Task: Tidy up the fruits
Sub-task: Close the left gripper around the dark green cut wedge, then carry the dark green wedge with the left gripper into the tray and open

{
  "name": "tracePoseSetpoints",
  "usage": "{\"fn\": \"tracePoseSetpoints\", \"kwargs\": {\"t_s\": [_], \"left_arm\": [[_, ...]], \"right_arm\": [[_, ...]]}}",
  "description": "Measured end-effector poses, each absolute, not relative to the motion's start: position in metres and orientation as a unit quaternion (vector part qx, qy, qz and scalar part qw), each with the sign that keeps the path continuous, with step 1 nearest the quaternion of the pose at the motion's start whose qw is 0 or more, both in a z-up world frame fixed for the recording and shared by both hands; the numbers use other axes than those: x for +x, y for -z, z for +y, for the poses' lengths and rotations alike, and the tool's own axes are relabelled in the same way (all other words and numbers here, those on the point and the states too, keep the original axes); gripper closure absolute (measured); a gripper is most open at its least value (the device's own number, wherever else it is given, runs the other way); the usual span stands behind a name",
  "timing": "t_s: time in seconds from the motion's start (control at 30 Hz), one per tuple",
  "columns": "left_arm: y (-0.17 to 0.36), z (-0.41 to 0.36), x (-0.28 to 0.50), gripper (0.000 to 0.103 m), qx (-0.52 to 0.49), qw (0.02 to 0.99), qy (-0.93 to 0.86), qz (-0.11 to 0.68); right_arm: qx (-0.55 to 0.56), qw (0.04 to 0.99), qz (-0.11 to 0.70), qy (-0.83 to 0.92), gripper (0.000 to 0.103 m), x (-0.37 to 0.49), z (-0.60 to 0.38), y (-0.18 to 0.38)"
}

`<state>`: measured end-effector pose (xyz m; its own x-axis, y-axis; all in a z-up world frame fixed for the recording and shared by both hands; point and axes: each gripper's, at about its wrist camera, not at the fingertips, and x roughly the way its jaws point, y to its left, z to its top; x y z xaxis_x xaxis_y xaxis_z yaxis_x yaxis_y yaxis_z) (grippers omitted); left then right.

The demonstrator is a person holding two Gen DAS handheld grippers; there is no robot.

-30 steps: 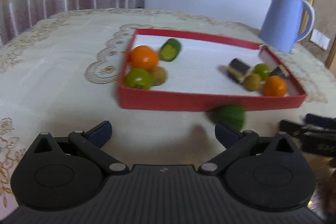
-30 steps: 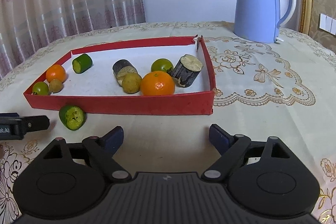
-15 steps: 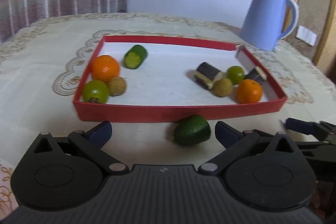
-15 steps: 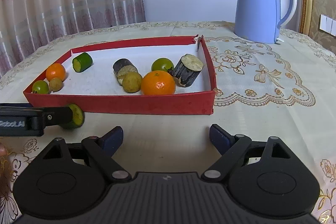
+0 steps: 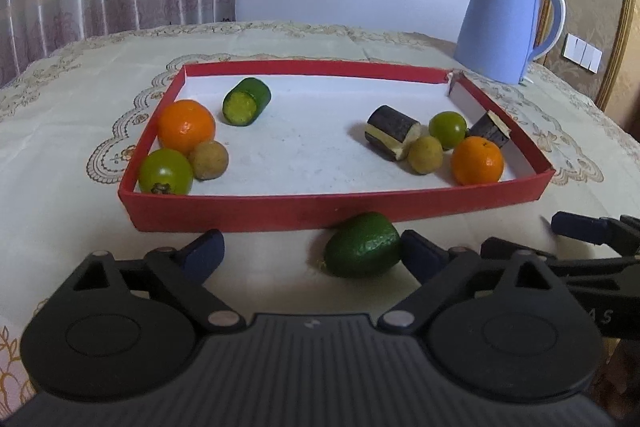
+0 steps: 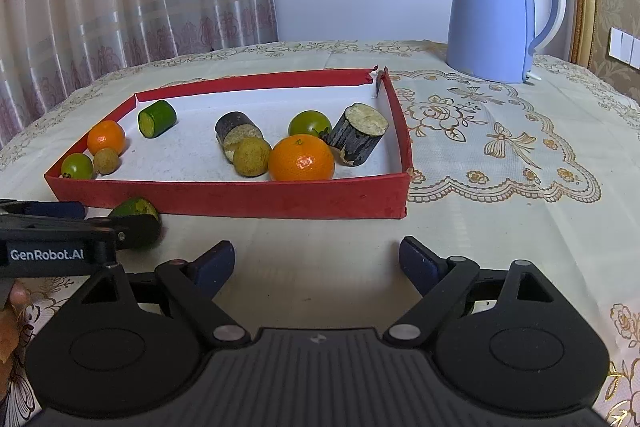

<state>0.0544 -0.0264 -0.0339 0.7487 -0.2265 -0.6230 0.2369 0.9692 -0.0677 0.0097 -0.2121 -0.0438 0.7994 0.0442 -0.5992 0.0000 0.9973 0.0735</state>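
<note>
A green cucumber chunk point(image 5: 362, 245) lies on the tablecloth just in front of the red tray point(image 5: 332, 213). It sits between the fingers of my left gripper point(image 5: 312, 253), close against the right finger point(image 5: 420, 255); the left finger is well clear of it. The jaws are closing and do not grip the chunk. The right wrist view shows the same chunk point(image 6: 136, 211) half hidden behind the left gripper point(image 6: 60, 227). My right gripper point(image 6: 316, 261) hangs open over bare cloth before the tray point(image 6: 280, 199). Inside the tray lie oranges point(image 5: 186, 125), green tomatoes, small brown fruits, another cucumber piece point(image 5: 246, 101) and dark stubs.
A blue kettle point(image 5: 504, 27) point(image 6: 496, 11) stands behind the tray's far right corner. The right gripper's finger point(image 5: 592, 231) reaches in at the right edge of the left wrist view. A curtain hangs behind the table on the left. A person's fingertip point(image 6: 14, 297) shows at the left edge.
My left gripper has swung right and closer to the loose green chunk, which now lies between its fingers, and the fingers have drawn in a little. The right gripper has stayed put.
</note>
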Motion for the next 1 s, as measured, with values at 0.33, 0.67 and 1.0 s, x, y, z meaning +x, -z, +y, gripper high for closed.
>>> {"fn": "tracePoseSetpoints", "kwargs": {"t_s": [0.33, 0.67, 1.0], "left_arm": [[0.035, -0.045, 0.044, 0.044, 0.053, 0.935, 0.149, 0.318], [0.035, -0.053, 0.035, 0.066, 0.074, 0.936, 0.158, 0.306], [0.014, -0.035, 0.017, 0.067, 0.064, 0.944, 0.165, 0.277]], "right_arm": [[0.035, 0.948, 0.316, -0.012, 0.013, 0.010, -0.212, 0.044], [0.038, 0.948, 0.316, -0.013, 0.013, 0.010, -0.212, 0.044], [0.037, 0.948, 0.316, -0.013, 0.013, 0.010, -0.212, 0.044]]}}
